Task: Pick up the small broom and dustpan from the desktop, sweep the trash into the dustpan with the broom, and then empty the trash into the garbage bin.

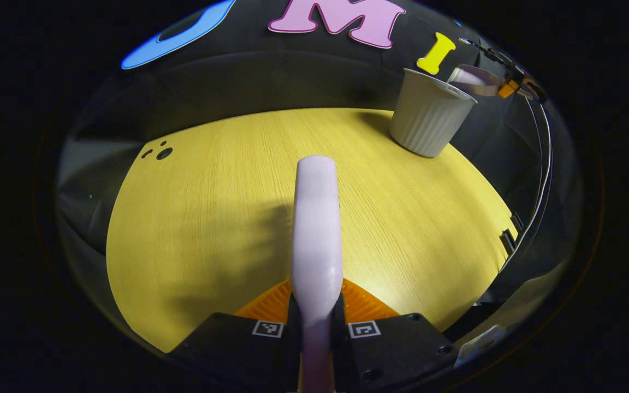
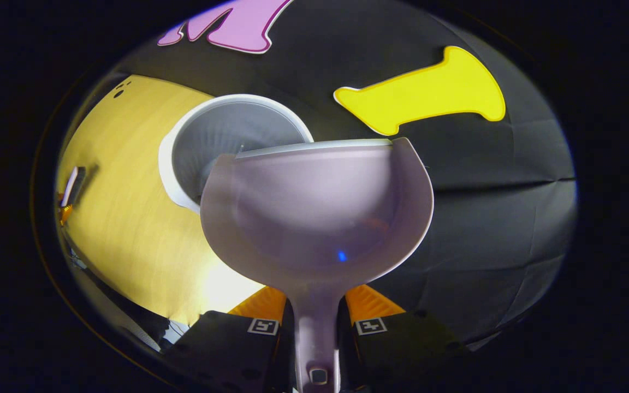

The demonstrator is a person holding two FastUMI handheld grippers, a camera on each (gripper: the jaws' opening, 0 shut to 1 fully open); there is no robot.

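Note:
In the left gripper view, my left gripper (image 1: 316,305) is shut on the pale lilac broom (image 1: 315,229), which points forward over the yellow wooden desktop (image 1: 200,218). At the table's far right stands the white ribbed garbage bin (image 1: 429,117). The lilac dustpan (image 1: 470,79) hangs at the bin's rim, held by the other gripper (image 1: 516,84). In the right gripper view, my right gripper (image 2: 315,305) is shut on the dustpan's handle (image 2: 314,322). The dustpan's bowl (image 2: 314,213) is tipped with its lip over the open bin (image 2: 221,136); the bowl looks bare.
Small dark holes (image 1: 161,153) mark the desktop's far left corner. Cables (image 1: 544,158) run down past the table's right edge. The black cloth wall stands close behind the bin. The left gripper (image 2: 71,188) appears small at the table's far side in the right gripper view.

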